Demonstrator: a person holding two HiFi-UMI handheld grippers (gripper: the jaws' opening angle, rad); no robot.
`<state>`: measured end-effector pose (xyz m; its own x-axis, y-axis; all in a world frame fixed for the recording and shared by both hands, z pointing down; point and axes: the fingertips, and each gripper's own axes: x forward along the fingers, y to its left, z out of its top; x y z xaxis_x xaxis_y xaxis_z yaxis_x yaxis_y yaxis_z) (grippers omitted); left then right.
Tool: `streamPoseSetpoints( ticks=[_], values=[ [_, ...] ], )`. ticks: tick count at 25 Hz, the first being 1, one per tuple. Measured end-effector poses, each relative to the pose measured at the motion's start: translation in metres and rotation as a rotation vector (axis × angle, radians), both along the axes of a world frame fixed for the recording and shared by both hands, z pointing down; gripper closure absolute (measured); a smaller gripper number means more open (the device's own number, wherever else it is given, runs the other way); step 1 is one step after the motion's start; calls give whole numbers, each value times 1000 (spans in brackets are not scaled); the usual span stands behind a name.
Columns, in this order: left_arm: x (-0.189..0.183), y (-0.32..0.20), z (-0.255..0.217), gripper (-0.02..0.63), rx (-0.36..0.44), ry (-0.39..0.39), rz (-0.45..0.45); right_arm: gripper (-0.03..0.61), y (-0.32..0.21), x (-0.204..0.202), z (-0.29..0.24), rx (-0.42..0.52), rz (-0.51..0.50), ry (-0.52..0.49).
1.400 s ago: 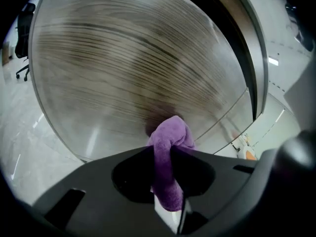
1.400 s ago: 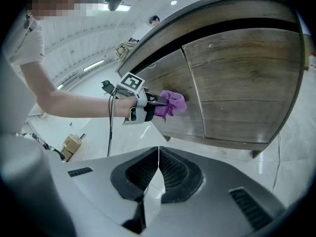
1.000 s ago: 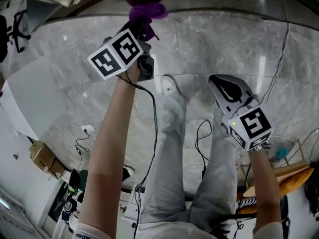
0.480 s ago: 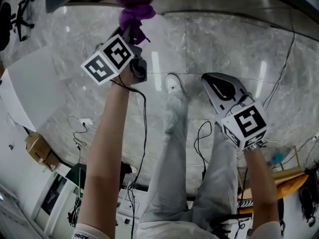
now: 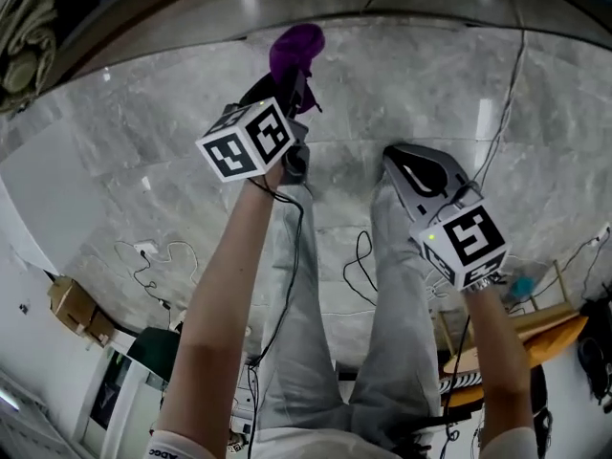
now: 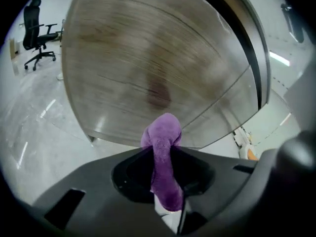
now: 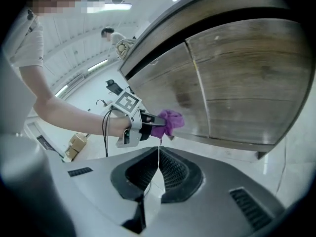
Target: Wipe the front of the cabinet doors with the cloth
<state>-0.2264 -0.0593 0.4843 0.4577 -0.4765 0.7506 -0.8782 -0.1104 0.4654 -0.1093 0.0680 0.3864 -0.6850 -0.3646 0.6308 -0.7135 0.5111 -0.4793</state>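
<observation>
Cloth (image 6: 162,147) was clamped in the left tool (image 5: 289,89), bunched near the lower edge of the cabinet door (image 6: 148,58); contact was unclear. Right tool (image 7: 159,157) was closed on nothing. The step called for firm, flat pressure and overlapping strokes along the grain.

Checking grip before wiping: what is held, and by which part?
Left tool pinches the purple cloth by a bunched fold, one end poking past its jaws. Right tool: shut, empty.
</observation>
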Motion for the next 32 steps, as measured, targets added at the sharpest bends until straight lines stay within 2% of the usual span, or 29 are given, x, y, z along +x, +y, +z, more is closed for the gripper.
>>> streamPoseSetpoints(
  ticks=[3,6,10,13,19,26,32],
  values=[
    [53,-8,13,526,-17,42,61,551,2,36,10,-11,82,13],
    [83,-23,25,526,-26,63,76,551,0,67,20,-17,179,15],
    [98,-46,31,526,-28,55,75,552,1,94,26,-29,283,11],
    [87,-57,35,526,-44,61,31,551,4,95,32,-31,301,12],
    [16,-61,40,526,-52,-2,-12,552,9,56,38,-40,250,8],
    [-143,-79,41,526,-75,-95,-174,551,-22,-48,31,-19,160,-44],
    [-221,-85,32,527,-59,-134,-262,551,-33,-106,22,-9,106,-73]
  ],
)
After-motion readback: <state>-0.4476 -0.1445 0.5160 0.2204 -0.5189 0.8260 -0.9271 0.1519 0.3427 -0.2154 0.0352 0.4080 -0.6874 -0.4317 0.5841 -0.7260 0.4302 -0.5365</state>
